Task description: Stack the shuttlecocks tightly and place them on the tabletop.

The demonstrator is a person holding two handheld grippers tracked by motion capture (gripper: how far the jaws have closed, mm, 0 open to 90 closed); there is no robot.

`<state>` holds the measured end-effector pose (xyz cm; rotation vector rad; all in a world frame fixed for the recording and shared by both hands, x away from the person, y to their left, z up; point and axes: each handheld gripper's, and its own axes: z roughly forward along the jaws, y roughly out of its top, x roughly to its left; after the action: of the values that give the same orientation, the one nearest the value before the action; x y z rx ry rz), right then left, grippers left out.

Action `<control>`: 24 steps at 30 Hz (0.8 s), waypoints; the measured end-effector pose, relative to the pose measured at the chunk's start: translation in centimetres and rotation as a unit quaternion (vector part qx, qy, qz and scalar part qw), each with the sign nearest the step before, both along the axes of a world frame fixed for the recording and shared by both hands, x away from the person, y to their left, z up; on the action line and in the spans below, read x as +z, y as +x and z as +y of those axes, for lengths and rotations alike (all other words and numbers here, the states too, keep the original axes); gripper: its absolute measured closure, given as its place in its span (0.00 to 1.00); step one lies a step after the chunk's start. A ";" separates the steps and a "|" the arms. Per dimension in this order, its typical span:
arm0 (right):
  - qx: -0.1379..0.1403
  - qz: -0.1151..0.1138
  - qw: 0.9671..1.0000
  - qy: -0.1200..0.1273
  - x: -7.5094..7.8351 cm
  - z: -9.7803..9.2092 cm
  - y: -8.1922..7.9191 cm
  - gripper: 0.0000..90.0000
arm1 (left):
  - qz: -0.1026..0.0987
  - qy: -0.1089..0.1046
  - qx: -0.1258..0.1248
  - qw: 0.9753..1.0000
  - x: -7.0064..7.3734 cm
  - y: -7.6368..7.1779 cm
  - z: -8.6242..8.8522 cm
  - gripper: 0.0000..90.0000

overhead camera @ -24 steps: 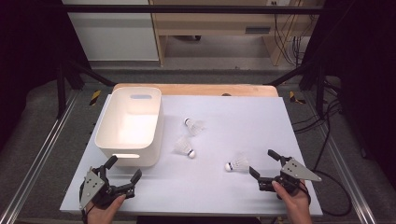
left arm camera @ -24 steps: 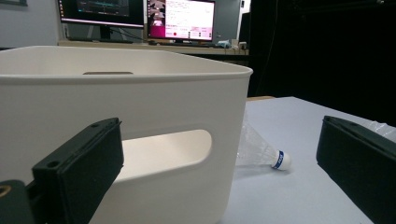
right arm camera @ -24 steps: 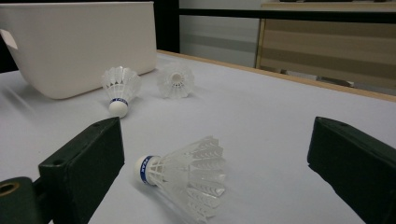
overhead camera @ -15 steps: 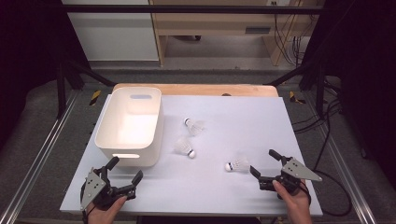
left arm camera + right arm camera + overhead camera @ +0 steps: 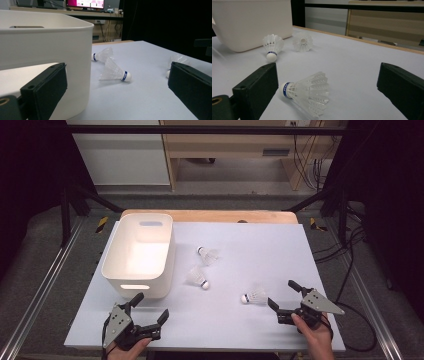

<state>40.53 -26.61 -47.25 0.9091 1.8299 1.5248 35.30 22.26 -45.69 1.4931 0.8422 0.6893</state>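
One shuttlecock [image 5: 254, 296] is lying on its side on the worktop [image 5: 260, 250] just ahead of my right tool [image 5: 284, 296], whose jaws are standing wide apart around nothing. Two more shuttlecocks [image 5: 198, 276] are resting farther off beside the white bin [image 5: 140, 254]. I am holding my left tool [image 5: 149, 309] open too, near that bin's front corner.

Three white shuttlecocks lie on their sides, blue bands at the corks. One [image 5: 254, 296] lies nearest the right gripper [image 5: 285, 301]. Two [image 5: 198, 277] [image 5: 207, 255] lie beside the bin [image 5: 114, 251].
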 end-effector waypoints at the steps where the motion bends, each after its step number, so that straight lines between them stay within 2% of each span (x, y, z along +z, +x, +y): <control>1: 0.000 -0.001 1.000 -0.002 0.0 0.0 0.0 0.04 | 0.002 0.002 -0.001 1.000 0.0 0.0 -0.2 0.03; 4: 0.004 0.000 1.000 -0.002 0.1 0.1 0.0 0.04 | 0.003 0.014 -0.007 1.000 0.0 -0.1 -0.9 0.03; 11: 0.008 -0.005 1.000 -0.003 0.3 0.4 -0.1 0.04 | 0.004 0.024 -0.012 1.000 0.0 -0.1 -1.8 0.03; 15: 0.008 -0.006 1.000 -0.004 0.3 0.4 -0.2 0.04 | 0.004 0.022 -0.020 1.000 0.1 -0.1 -2.2 0.03; 24: 0.007 -0.006 1.000 -0.005 0.3 0.2 -0.3 0.04 | 0.024 0.040 -0.031 0.998 0.3 -0.1 -3.9 0.03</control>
<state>40.28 -26.36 -46.97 0.8821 1.8377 1.5261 35.17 18.36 -45.39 1.6054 0.8084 0.6498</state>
